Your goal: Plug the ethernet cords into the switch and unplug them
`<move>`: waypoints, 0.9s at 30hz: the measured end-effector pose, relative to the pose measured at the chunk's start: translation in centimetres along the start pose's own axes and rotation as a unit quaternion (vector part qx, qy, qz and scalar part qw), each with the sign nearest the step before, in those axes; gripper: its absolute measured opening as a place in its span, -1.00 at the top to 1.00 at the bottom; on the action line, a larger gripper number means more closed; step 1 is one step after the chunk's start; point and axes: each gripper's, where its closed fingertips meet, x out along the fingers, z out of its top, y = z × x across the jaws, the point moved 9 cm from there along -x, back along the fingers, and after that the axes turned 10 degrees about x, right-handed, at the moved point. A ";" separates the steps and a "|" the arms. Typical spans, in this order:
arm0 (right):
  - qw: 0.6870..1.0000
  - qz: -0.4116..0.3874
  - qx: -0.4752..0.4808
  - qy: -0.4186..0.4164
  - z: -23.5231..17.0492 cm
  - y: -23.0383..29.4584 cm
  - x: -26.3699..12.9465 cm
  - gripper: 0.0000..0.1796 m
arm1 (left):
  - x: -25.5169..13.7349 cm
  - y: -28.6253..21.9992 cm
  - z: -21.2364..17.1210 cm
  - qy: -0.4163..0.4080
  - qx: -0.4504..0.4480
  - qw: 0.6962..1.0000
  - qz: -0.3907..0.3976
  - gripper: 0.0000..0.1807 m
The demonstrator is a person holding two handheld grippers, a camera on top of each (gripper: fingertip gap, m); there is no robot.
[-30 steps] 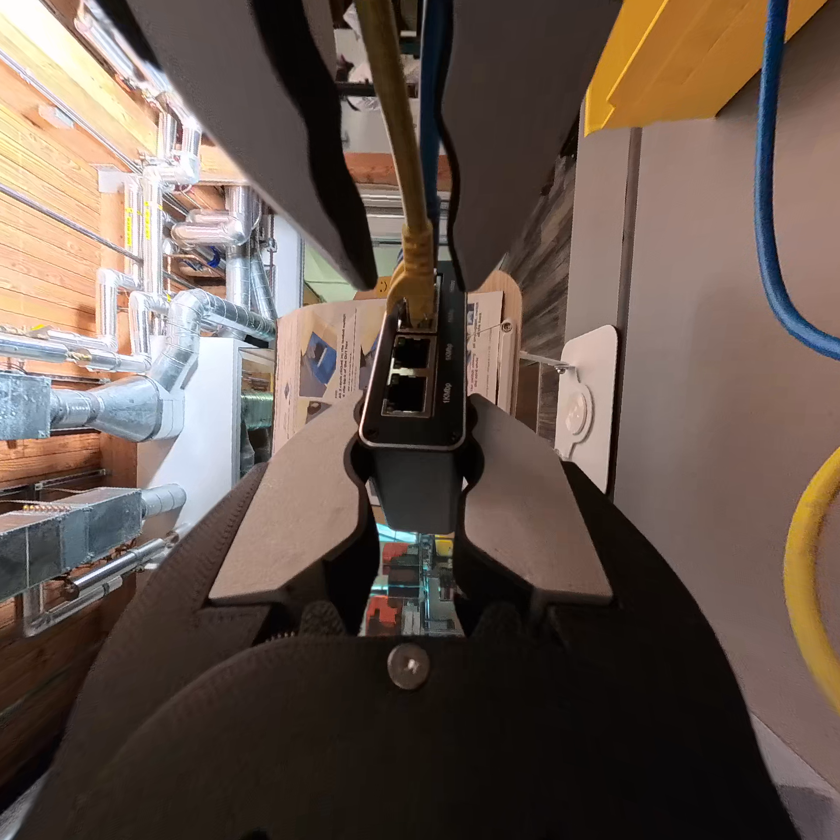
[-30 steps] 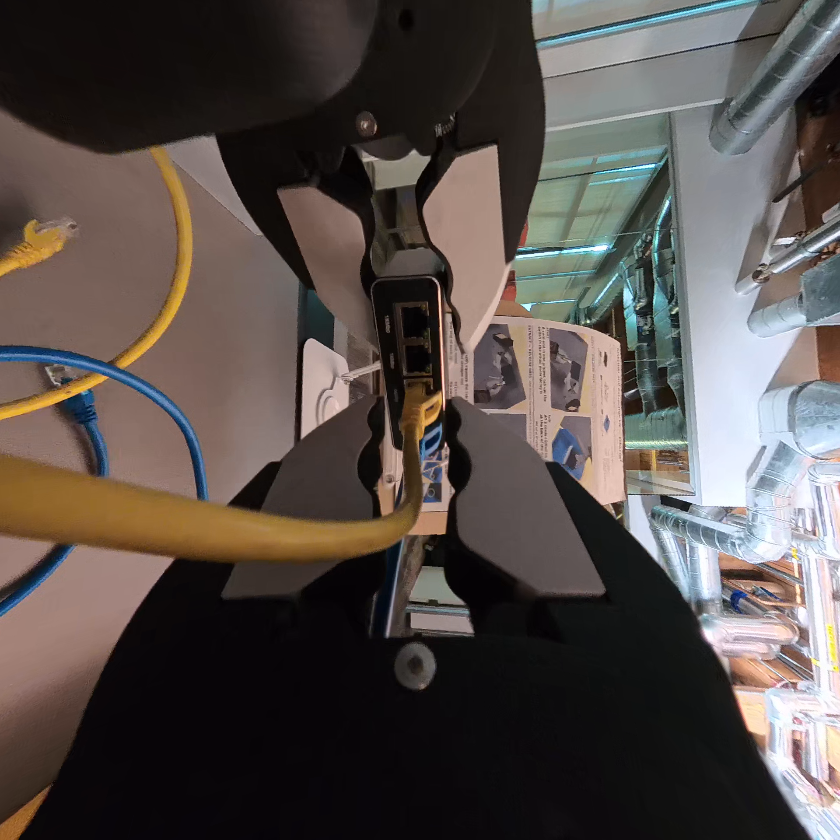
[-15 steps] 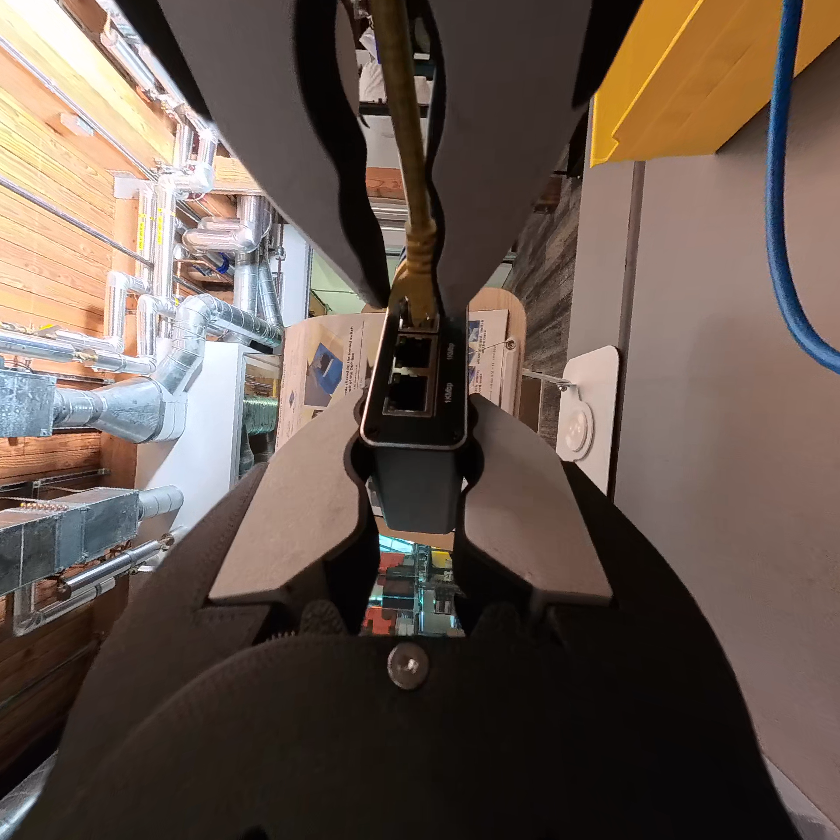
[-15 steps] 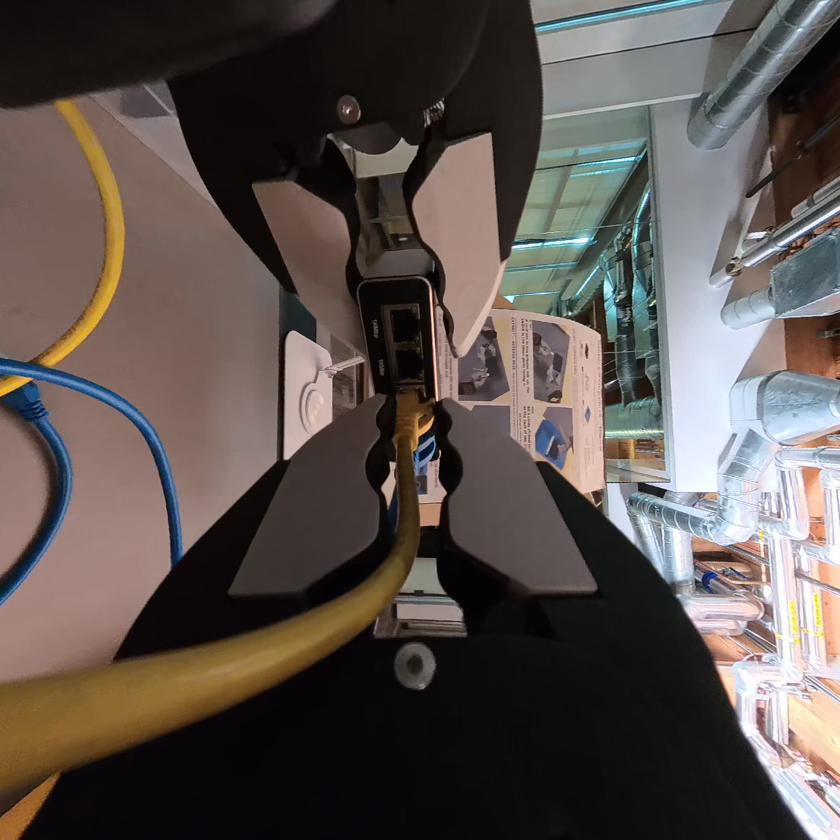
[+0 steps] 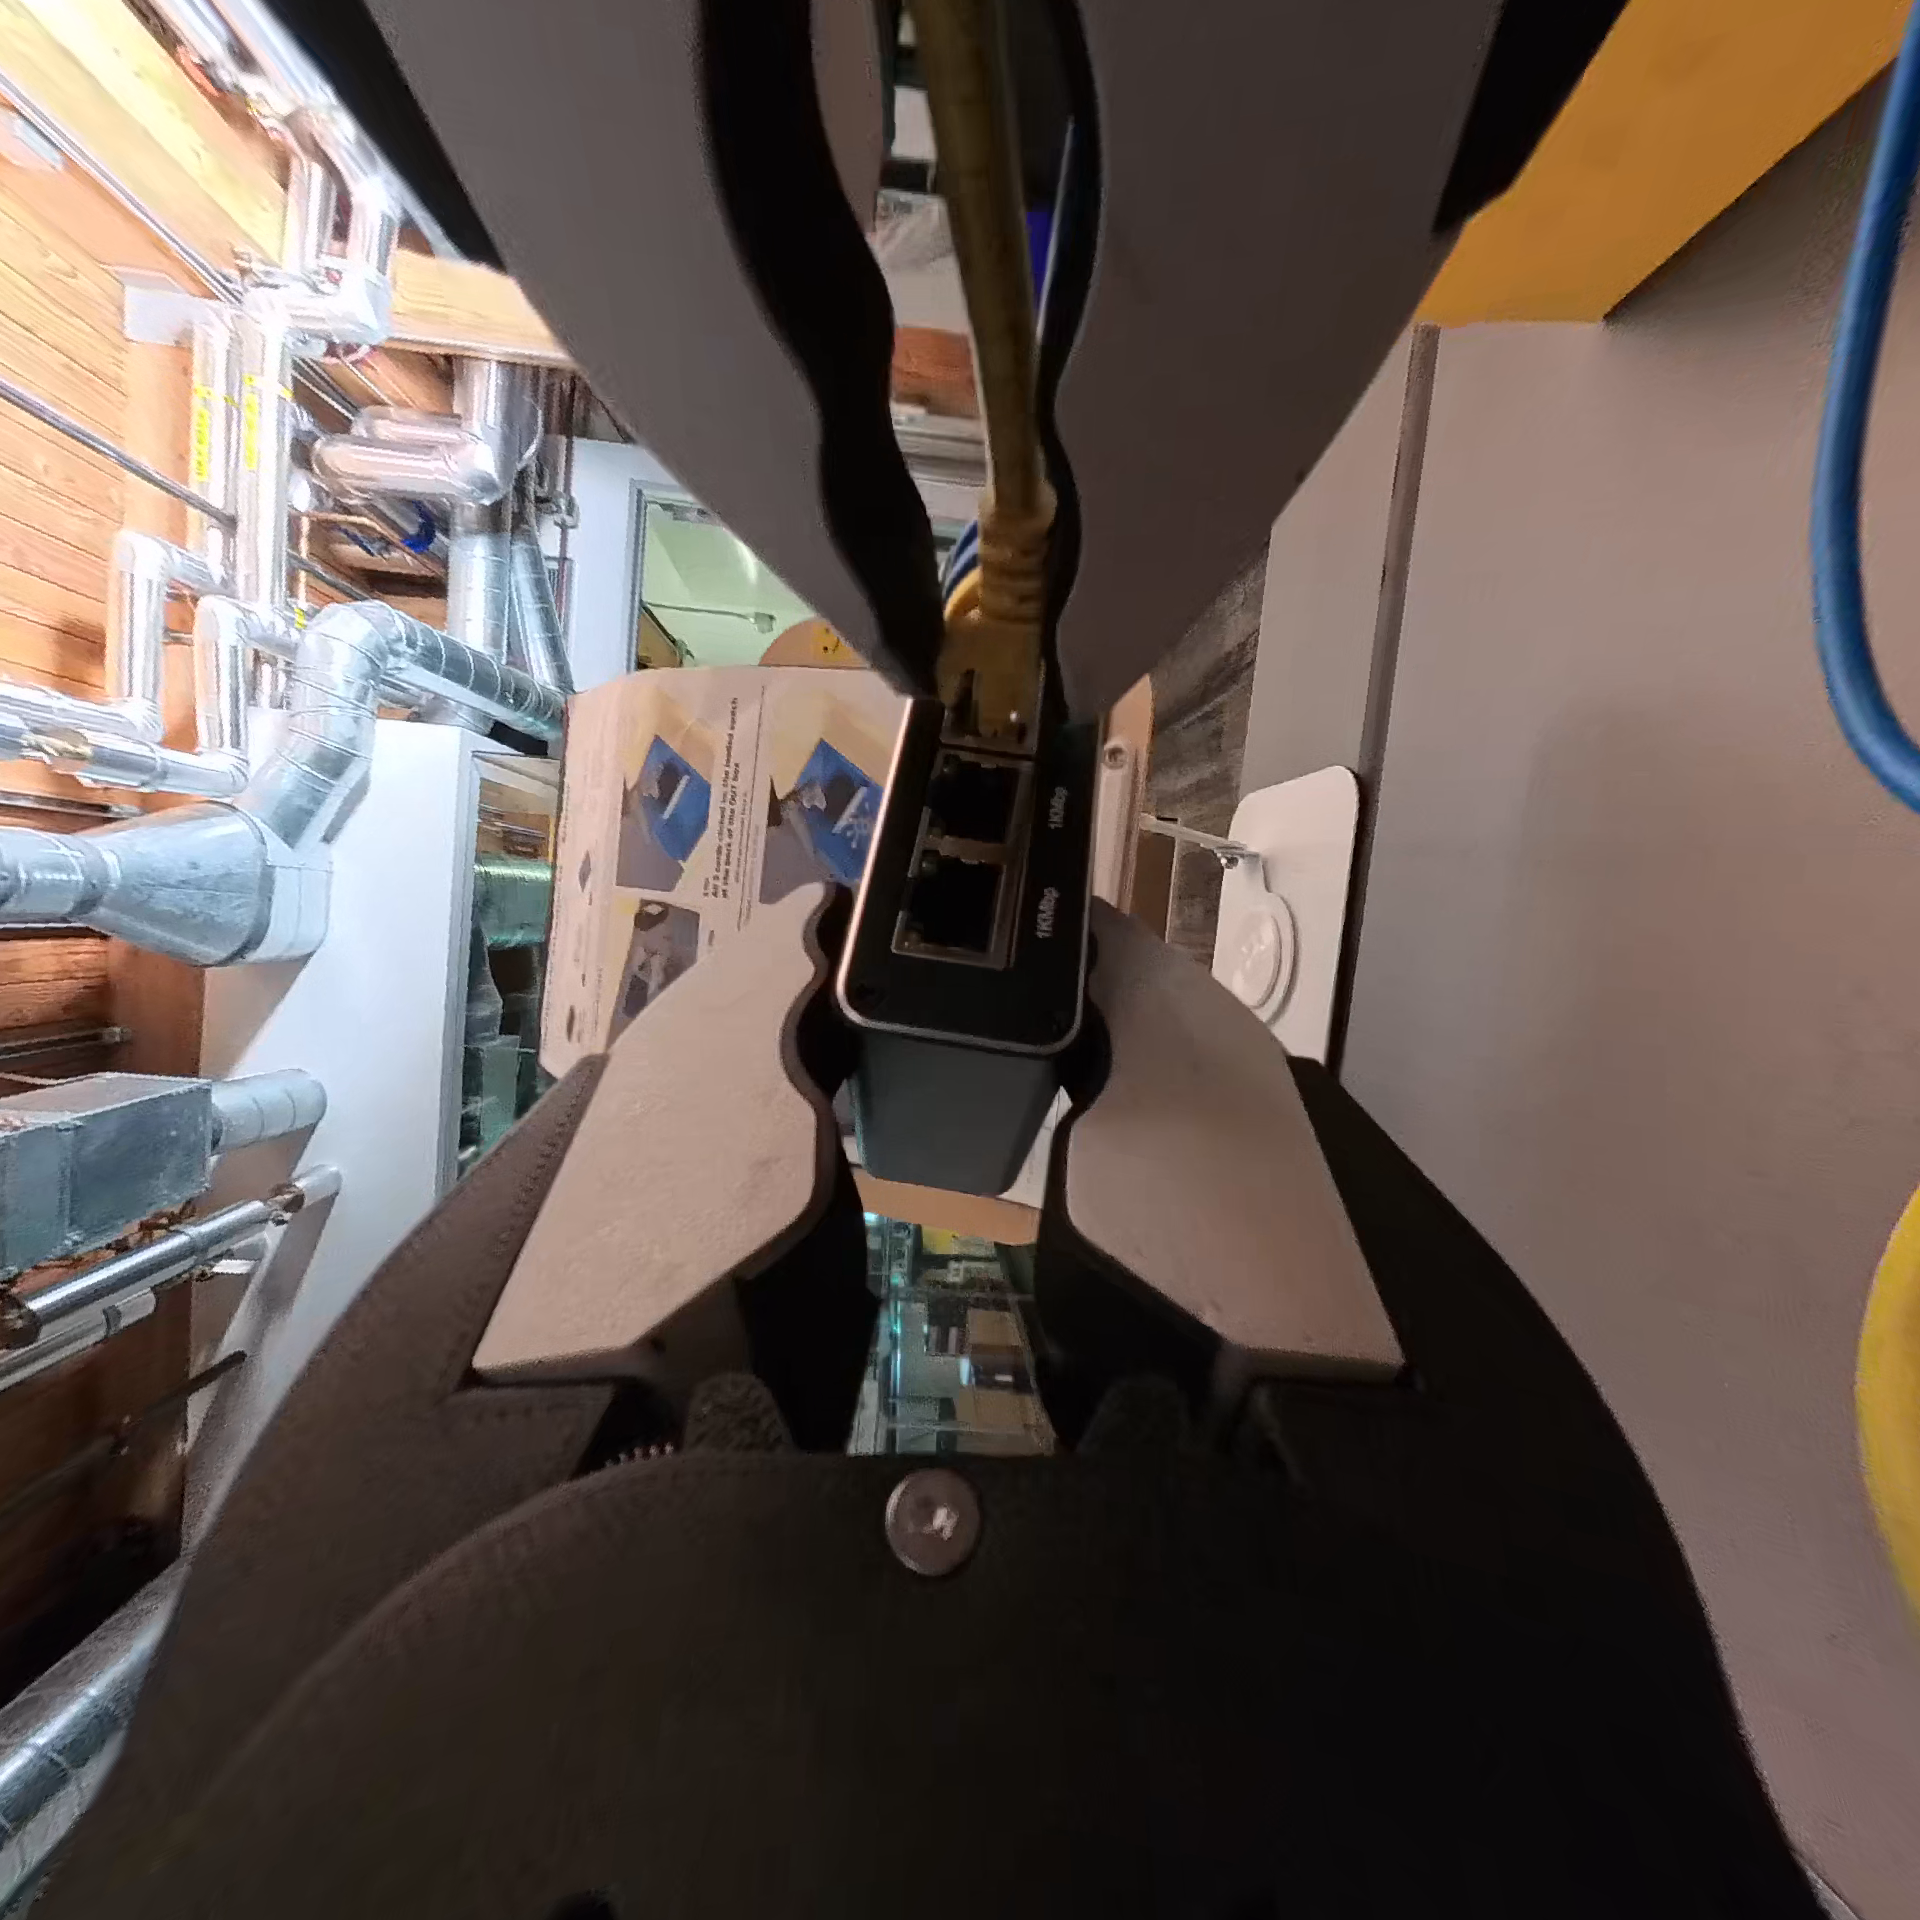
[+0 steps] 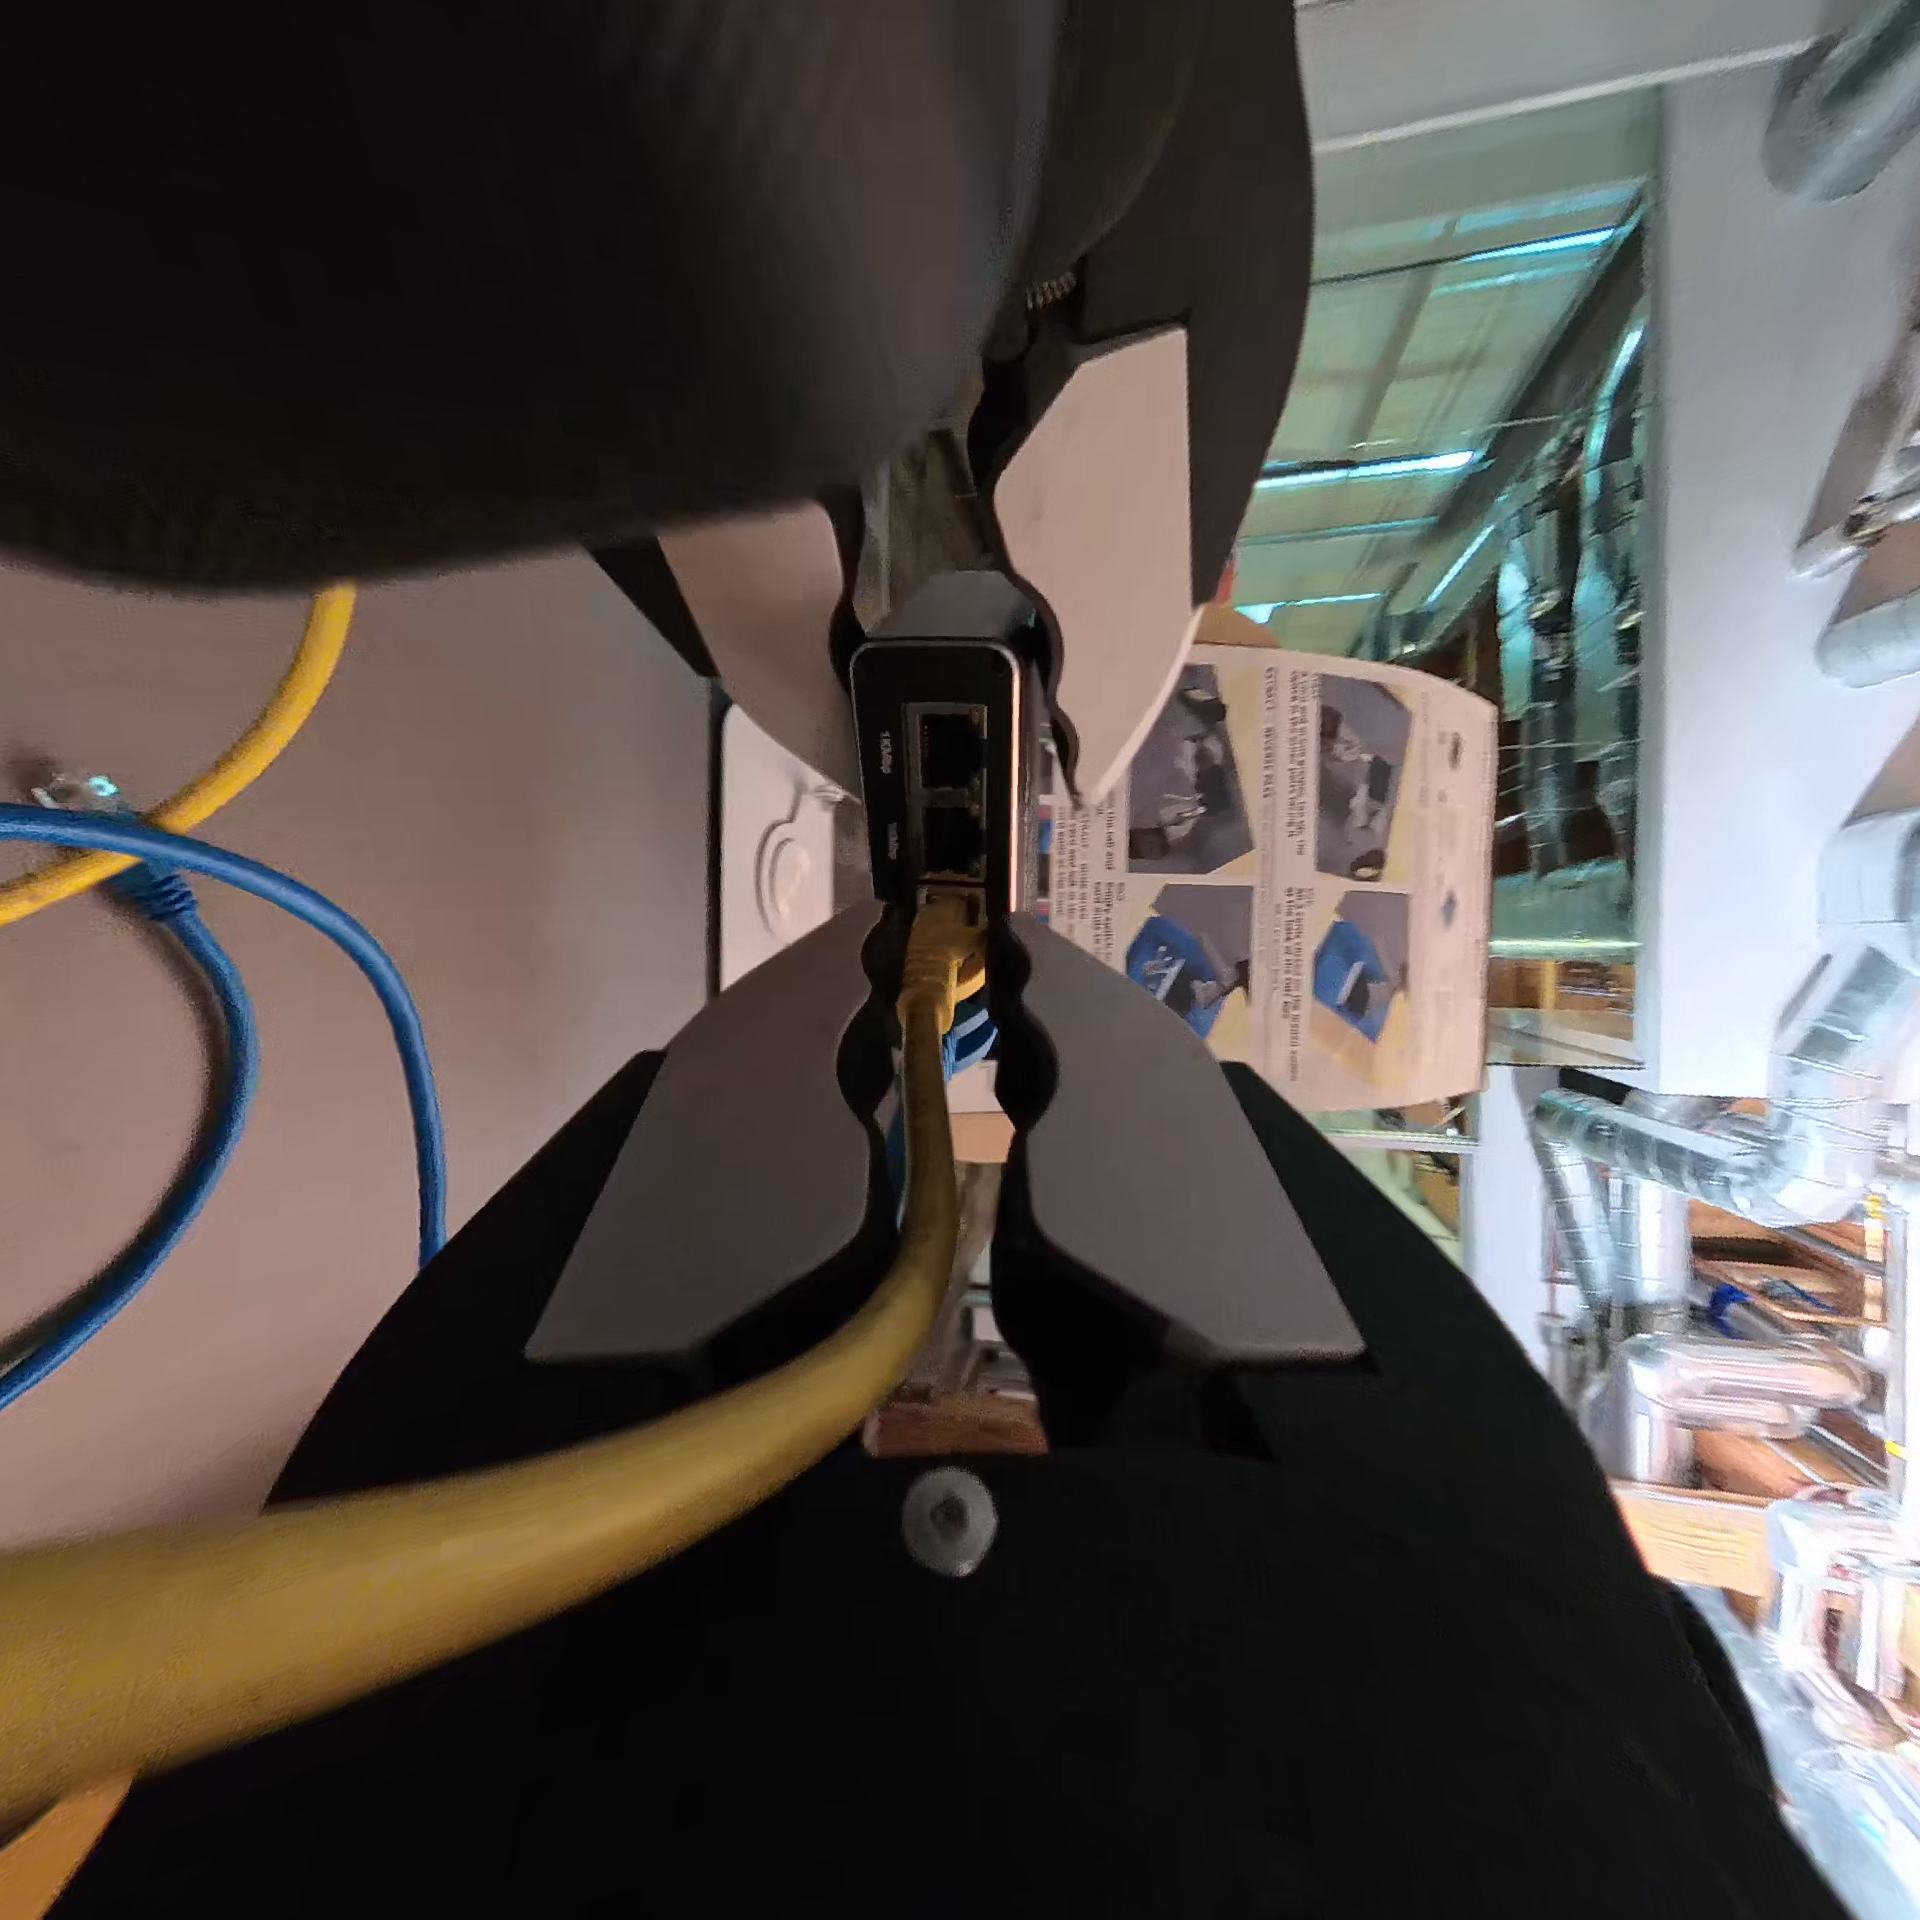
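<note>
My left gripper [image 5: 961, 997] is shut on the black switch [image 5: 961, 1091] and holds it in the air with its ports facing the right gripper. The two ports nearest the left gripper are empty. A yellow ethernet cord's plug [image 5: 997, 644] sits in the far end port. My right gripper [image 6: 940, 935] is shut on that yellow cord [image 6: 925, 1091] just behind the plug, with its tips close to the switch [image 6: 935, 790]. The right gripper also shows in the left wrist view [image 5: 982, 665], and the left gripper's fingers [image 6: 1101, 540] show in the right wrist view.
The grey table [image 6: 540, 779] holds a loose blue cord [image 6: 312, 935], also in the left wrist view [image 5: 1860, 468], and another yellow cord [image 6: 270, 748]. A white stand [image 5: 1288, 914] carries a printed instruction sheet [image 6: 1299, 852]. A yellow bin [image 5: 1662, 156] sits at the table's edge.
The right gripper's jaws have closed from wide open onto the yellow cord behind the plug. The plug has stayed in the end port. The left gripper still holds the switch.
</note>
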 end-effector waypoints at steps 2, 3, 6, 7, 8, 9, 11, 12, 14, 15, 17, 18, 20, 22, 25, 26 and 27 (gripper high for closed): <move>0.999 0.030 0.008 0.009 0.0 -0.4 0.6 0.87 | 0.4 -0.2 -0.4 0.005 -0.009 1.000 0.002 0.56; 0.999 0.043 0.010 0.008 0.1 -0.8 0.9 0.88 | 0.4 -0.2 -0.7 0.007 -0.011 1.000 0.009 0.56; 0.996 0.091 0.019 0.014 0.8 -2.3 1.7 0.88 | 0.4 0.2 -1.5 0.016 -0.036 0.999 0.008 0.57; 0.993 0.110 0.022 0.023 1.1 -2.7 2.1 0.87 | 0.5 0.2 -1.8 0.017 -0.047 0.999 0.002 0.58; 0.992 0.124 0.023 0.031 1.3 -3.1 2.4 0.87 | 0.6 0.3 -2.1 0.021 -0.057 0.998 0.001 0.58; 0.990 0.137 0.023 0.036 1.5 -3.5 2.7 0.87 | 0.6 0.3 -2.4 0.021 -0.064 0.998 0.002 0.59; 0.985 0.162 0.030 0.042 2.0 -4.2 3.3 0.87 | 0.6 0.5 -2.9 0.022 -0.080 0.997 -0.003 0.59; 0.983 0.176 0.036 0.046 2.1 -4.5 3.4 0.87 | 0.6 0.5 -3.0 0.020 -0.086 0.996 -0.007 0.59; 0.978 0.199 0.041 0.056 2.3 -5.0 3.7 0.87 | 0.7 0.5 -3.2 0.014 -0.103 0.995 -0.014 0.58; 0.975 0.209 0.043 0.065 2.3 -5.1 3.9 0.87 | 0.8 0.5 -3.2 0.013 -0.110 0.994 -0.020 0.59; 0.970 0.224 0.047 0.077 2.4 -5.3 3.9 0.87 | 0.9 0.4 -3.2 0.008 -0.123 0.992 -0.031 0.58; 0.970 0.223 0.047 0.078 2.4 -5.3 4.0 0.86 | 0.9 0.4 -3.2 0.011 -0.122 0.992 -0.032 0.58; 0.968 0.232 0.047 0.088 2.5 -5.4 3.9 0.87 | 0.9 0.4 -3.2 0.002 -0.129 0.991 -0.036 0.58; 0.965 0.240 0.054 0.090 2.6 -5.6 3.7 0.86 | 0.8 0.4 -3.1 -0.006 -0.134 0.990 -0.033 0.58; 0.966 0.239 0.052 0.089 2.7 -5.6 3.3 0.87 | 0.6 0.6 -3.0 -0.013 -0.135 0.990 -0.034 0.58; 0.964 0.244 0.051 0.095 2.8 -5.6 3.1 0.87 | 0.6 0.5 -2.9 -0.017 -0.133 0.990 -0.036 0.58; 0.965 0.239 0.046 0.097 2.8 -5.6 3.1 0.87 | 0.6 0.6 -2.9 -0.013 -0.134 0.990 -0.035 0.58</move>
